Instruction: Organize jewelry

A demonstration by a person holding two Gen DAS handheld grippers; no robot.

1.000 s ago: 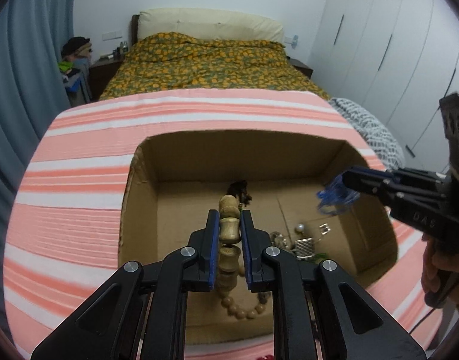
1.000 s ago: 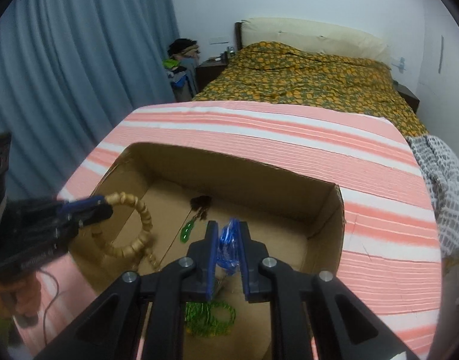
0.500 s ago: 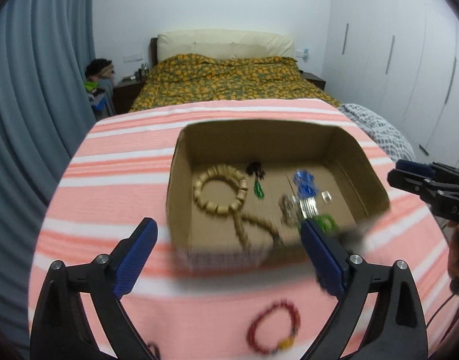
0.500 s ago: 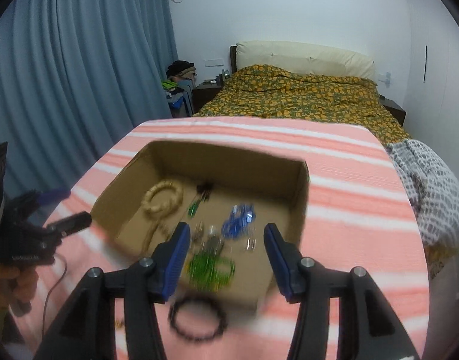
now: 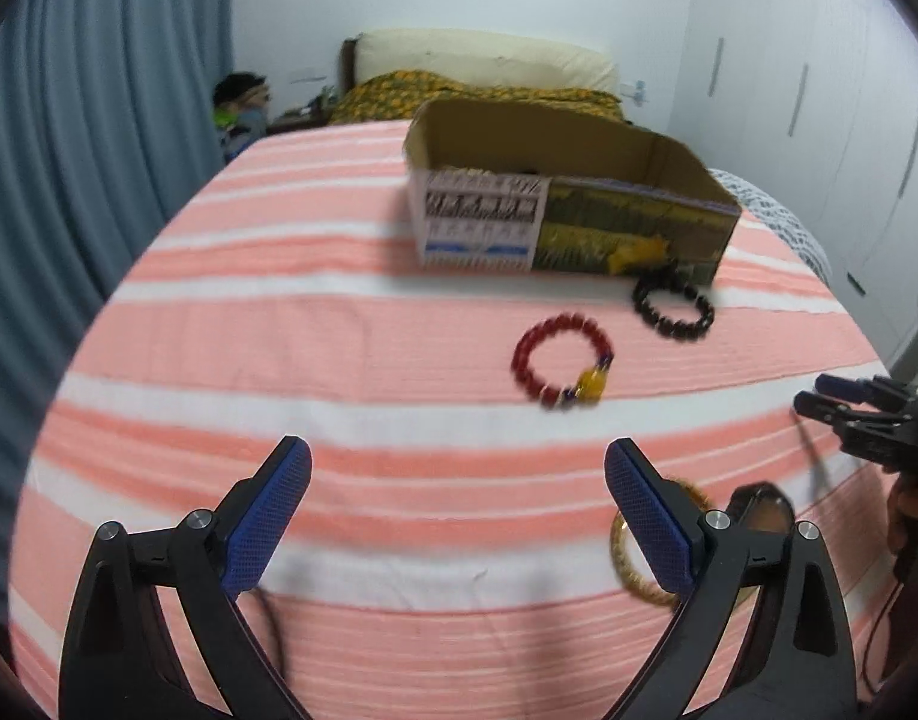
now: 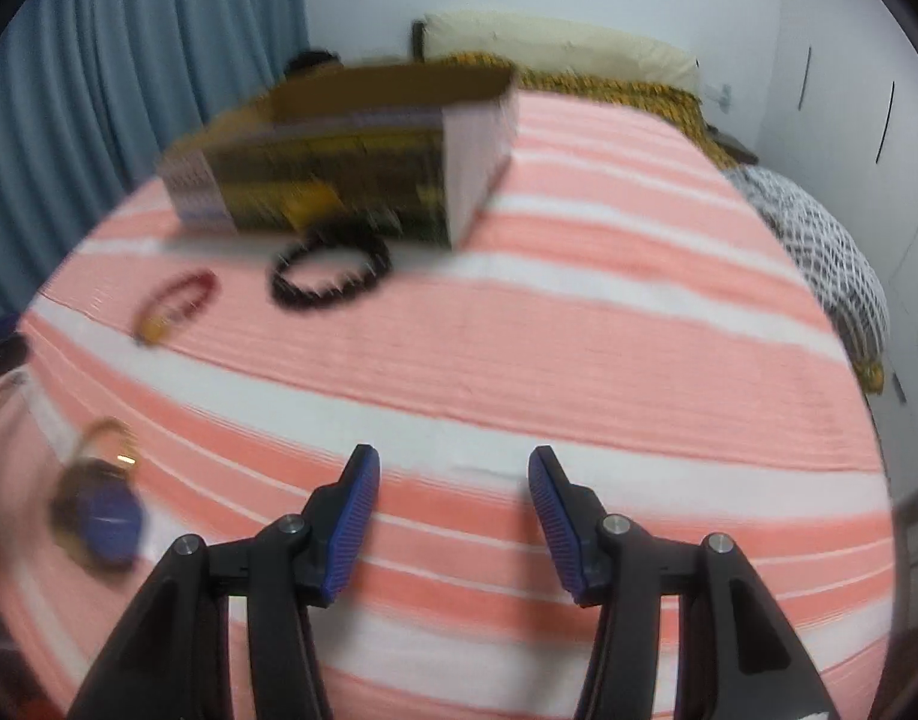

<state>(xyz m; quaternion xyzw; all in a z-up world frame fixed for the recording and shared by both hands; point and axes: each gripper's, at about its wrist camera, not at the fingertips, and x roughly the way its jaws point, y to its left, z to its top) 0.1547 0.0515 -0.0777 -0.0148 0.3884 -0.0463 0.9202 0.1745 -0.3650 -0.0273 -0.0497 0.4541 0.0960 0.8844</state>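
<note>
A cardboard box (image 5: 573, 204) (image 6: 351, 150) stands on the pink striped cloth. In front of it lie a black bead bracelet (image 5: 672, 306) (image 6: 330, 273) and a red bead bracelet with a yellow bead (image 5: 561, 366) (image 6: 174, 303). A gold bangle (image 5: 636, 564) (image 6: 108, 435) and a dark round item (image 5: 759, 507) (image 6: 99, 519) lie near the front edge. My left gripper (image 5: 456, 513) is open and empty, low over the cloth. My right gripper (image 6: 453, 516) is open and empty; it also shows at the right of the left wrist view (image 5: 819, 396).
The striped cloth (image 5: 339, 330) covers the table. A bed (image 5: 477, 90) with a patterned cover lies behind, blue curtains (image 5: 69, 150) to the left, white wardrobes (image 5: 819, 120) to the right. A checked cloth (image 6: 819, 228) hangs past the table's right side.
Both grippers let their pieces go into the box, opened, and pulled back and down toward the table's front. The box is now seen from its outer side.
</note>
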